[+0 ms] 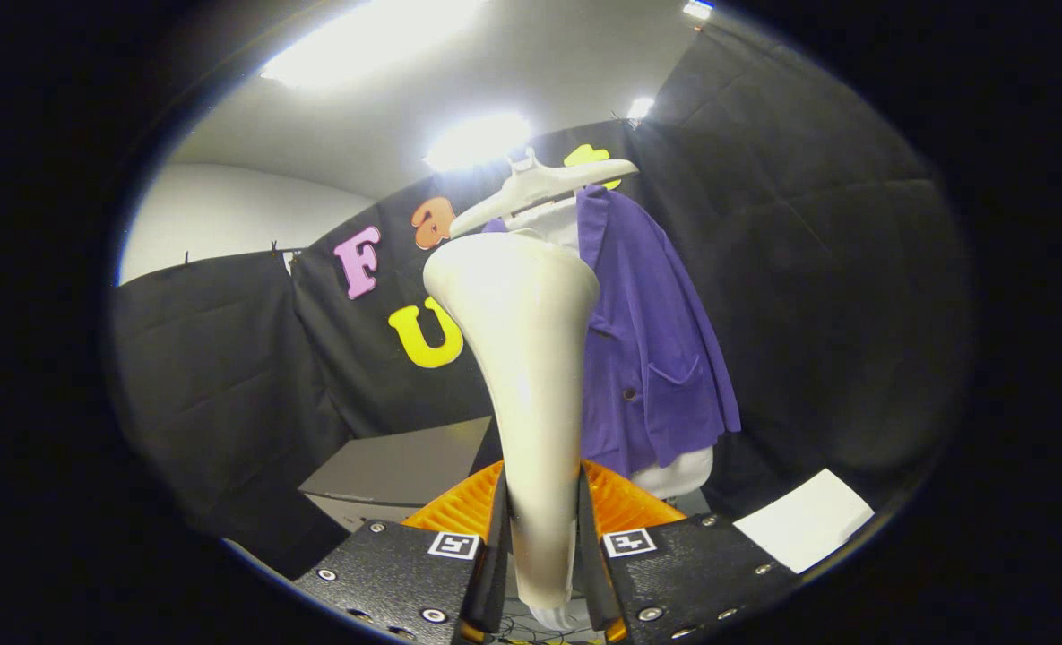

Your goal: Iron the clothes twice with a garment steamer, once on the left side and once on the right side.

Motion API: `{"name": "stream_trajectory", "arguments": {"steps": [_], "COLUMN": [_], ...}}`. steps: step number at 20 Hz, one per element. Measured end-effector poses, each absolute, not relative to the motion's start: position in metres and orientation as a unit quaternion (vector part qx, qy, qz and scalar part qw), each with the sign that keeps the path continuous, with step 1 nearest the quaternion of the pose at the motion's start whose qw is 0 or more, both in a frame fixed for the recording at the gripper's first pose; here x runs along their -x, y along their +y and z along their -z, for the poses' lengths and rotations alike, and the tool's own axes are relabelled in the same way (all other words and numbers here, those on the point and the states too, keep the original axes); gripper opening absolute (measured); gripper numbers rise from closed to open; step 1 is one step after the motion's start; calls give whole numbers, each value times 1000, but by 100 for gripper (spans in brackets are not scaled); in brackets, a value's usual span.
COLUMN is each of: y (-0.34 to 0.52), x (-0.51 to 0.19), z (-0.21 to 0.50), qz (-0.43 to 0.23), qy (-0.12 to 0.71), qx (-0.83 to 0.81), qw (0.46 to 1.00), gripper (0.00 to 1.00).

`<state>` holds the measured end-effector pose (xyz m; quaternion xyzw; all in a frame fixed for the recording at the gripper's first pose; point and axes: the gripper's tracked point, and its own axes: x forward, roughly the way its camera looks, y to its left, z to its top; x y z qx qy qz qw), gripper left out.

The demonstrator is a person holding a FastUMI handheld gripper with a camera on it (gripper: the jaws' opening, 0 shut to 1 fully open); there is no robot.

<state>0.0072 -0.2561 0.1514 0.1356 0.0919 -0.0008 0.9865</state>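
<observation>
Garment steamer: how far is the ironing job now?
Done: the tongs are shut on the garment steamer, lifted upright. In hand: bringing it toward the purple jacket on its hanger. Left: both passes; the frame shows no contact with the cloth.

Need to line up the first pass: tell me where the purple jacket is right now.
In the gripper view, the purple jacket hangs on a white hanger beyond the fingers, just behind the steamer that the gripper holds.

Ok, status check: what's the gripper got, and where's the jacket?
Gripper shut on steamer, fingers clamping its handle. Steamer head raised, beside purple jacket on hanger, beyond the fingers. Contact with cloth unclear. Nothing between.
</observation>
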Motion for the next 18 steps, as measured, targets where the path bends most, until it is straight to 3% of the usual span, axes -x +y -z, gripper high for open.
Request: {"name": "stream_trajectory", "arguments": {"steps": [6,18], "y": [-268,-330], "x": [-35,-128], "z": [-203,-240], "qz": [7,113], "qy": [13,-104], "qx": [-131,-114], "qw": [991,982], "gripper": [36,36]}}
